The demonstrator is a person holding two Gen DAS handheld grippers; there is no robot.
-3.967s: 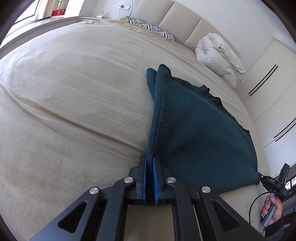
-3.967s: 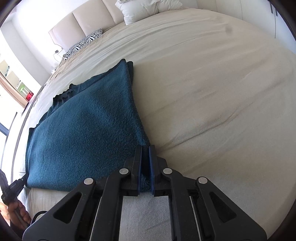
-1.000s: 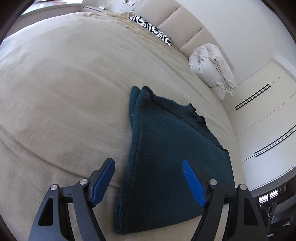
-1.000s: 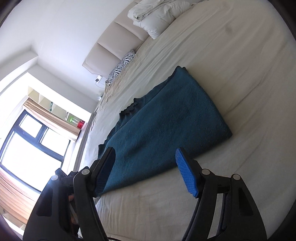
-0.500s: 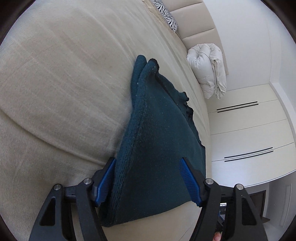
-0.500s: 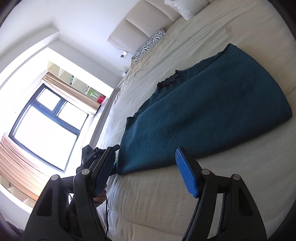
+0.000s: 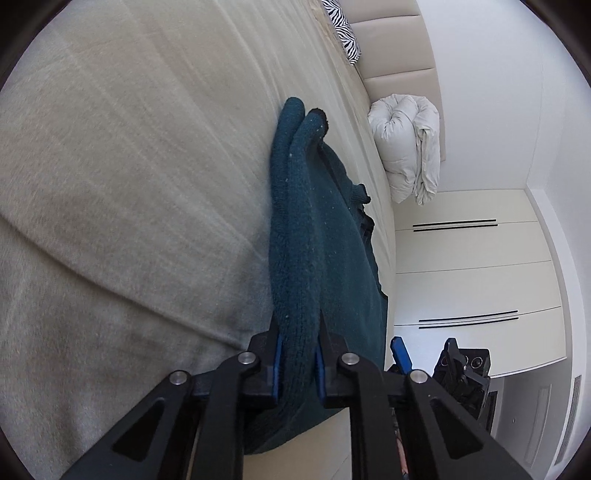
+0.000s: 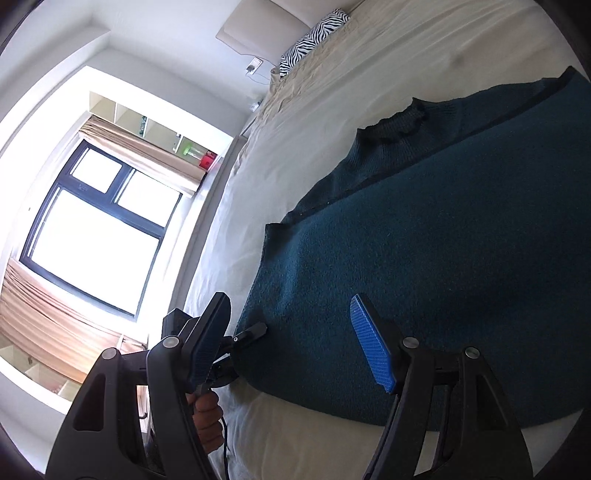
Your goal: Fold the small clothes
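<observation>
A dark teal knit sweater point(image 7: 314, 236) lies folded on the beige bed point(image 7: 129, 166). My left gripper point(image 7: 298, 363) is shut on the sweater's near folded edge, thick cloth bunched between its blue pads. In the right wrist view the sweater point(image 8: 443, 240) spreads flat across the bed point(image 8: 332, 92), collar toward the headboard. My right gripper point(image 8: 291, 343) is open and empty, held above the sweater's near edge. The left gripper point(image 8: 247, 334) shows there at the sweater's left corner, with the hand holding it below.
A rolled white duvet point(image 7: 410, 147) and a zebra pillow point(image 7: 343, 33) lie by the headboard. White wardrobe doors point(image 7: 469, 277) stand beyond the bed. A bright window point(image 8: 96, 236) with curtains is at the left.
My left gripper has moved onto the sweater's near edge and closed on it. My right gripper stays open and has swung closer over the sweater.
</observation>
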